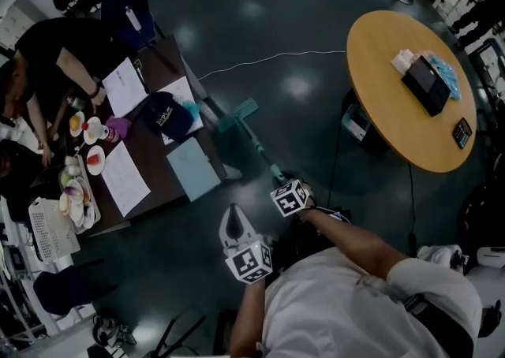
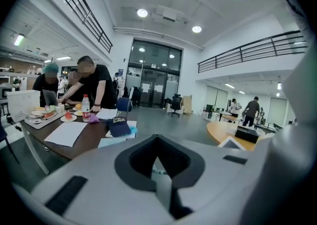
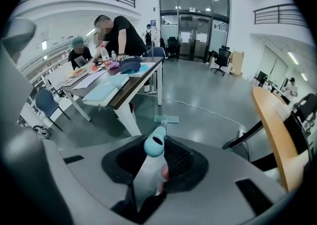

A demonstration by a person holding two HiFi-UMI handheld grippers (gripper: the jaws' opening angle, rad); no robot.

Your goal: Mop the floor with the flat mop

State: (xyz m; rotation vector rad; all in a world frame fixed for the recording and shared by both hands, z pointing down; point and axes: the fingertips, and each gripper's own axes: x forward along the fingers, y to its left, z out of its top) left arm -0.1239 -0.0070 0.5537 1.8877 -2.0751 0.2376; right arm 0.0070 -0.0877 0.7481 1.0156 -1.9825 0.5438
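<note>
- Where the right gripper has drawn its jaws in, they clamp the pale teal handle of the flat mop. The grip is just below the handle's top end, whose hanging hole pokes up out of the jaws.
- Straight ahead of those jaws the handle slopes down and away to the mop head, which lies flat on the glossy grey floor.
- Just to the left of the right jaws, close beside the mop head, stands a long brown table. It carries white sheets of paper, a pale blue folder, a navy cap and plates of food at its far end.
- Two people lean over that table on the side away from the jaws; one wears a black top.
- Beyond the mop head, further ahead of the jaws, a thin white cable trails across the floor.
- Off to the right of the right jaws is a round wooden table with a black box on it, well apart from the mop.
- The left gripper has its jaws closed tip to tip with nothing between them; only a narrow wedge of floor shows below the tips.
- From above, the left gripper sits just beside the right one and a little behind it, and its jaws do not touch the handle.
</note>
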